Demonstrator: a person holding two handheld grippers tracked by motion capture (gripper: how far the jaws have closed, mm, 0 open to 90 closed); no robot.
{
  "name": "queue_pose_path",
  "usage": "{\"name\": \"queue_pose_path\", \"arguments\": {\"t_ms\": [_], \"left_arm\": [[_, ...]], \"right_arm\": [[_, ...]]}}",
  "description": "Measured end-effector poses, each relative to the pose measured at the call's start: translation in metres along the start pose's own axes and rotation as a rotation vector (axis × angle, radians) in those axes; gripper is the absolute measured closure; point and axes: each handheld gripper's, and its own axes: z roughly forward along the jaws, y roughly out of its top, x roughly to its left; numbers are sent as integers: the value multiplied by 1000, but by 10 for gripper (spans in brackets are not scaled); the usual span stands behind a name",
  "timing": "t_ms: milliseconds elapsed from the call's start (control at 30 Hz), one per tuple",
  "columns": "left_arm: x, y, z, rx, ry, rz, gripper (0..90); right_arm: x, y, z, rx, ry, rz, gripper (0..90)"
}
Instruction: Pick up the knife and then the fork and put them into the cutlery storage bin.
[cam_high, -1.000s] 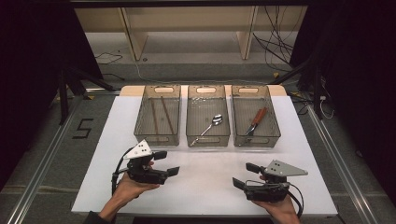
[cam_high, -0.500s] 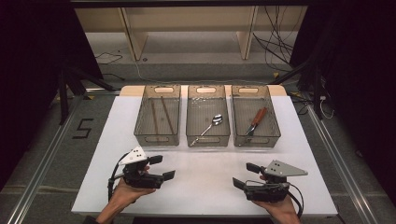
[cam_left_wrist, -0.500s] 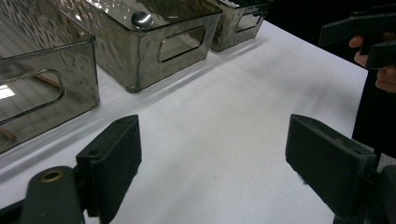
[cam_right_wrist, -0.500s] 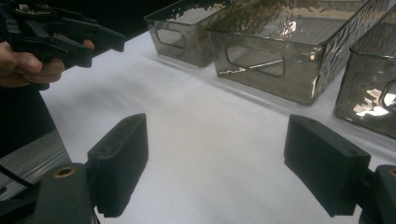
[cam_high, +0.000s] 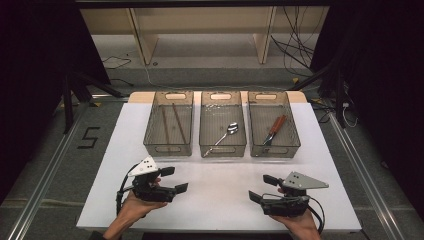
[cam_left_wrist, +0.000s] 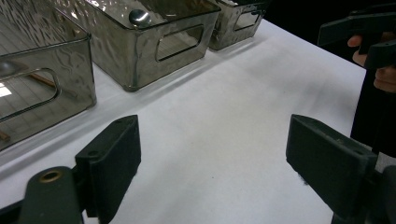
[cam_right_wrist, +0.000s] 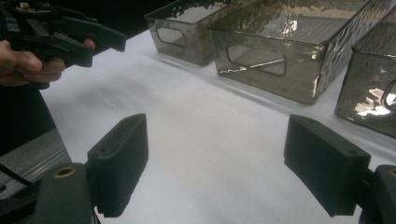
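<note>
Three smoky clear bins stand in a row at the table's far half. The left bin (cam_high: 168, 148) holds two brown chopsticks (cam_high: 176, 122). A metal spoon (cam_high: 229, 131) lies in the middle bin (cam_high: 223, 149), and an orange-handled utensil (cam_high: 276, 127) in the right bin (cam_high: 275, 150). My left gripper (cam_high: 175, 179) is held open over the near left of the white table, with nothing between its jaws (cam_left_wrist: 212, 158). At the near right, my right gripper (cam_high: 261, 188) is open and empty as well (cam_right_wrist: 215, 163). The two grippers point toward each other.
The white tabletop (cam_high: 220, 190) lies bare between the grippers and the bins. In the left gripper view the spoon's bowl (cam_left_wrist: 139, 17) rests near the middle bin's rim. Dark floor, rails and cables surround the table; a shelf stands behind it.
My left gripper has drawn back a little toward the near edge. The right gripper and the bins have stayed where they were.
</note>
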Motion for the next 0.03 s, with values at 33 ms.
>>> {"name": "queue_pose_path", "arguments": {"t_ms": [33], "left_arm": [[0, 0, 0, 0, 1, 0, 174]], "right_arm": [[0, 0, 0, 0, 0, 0, 227]]}}
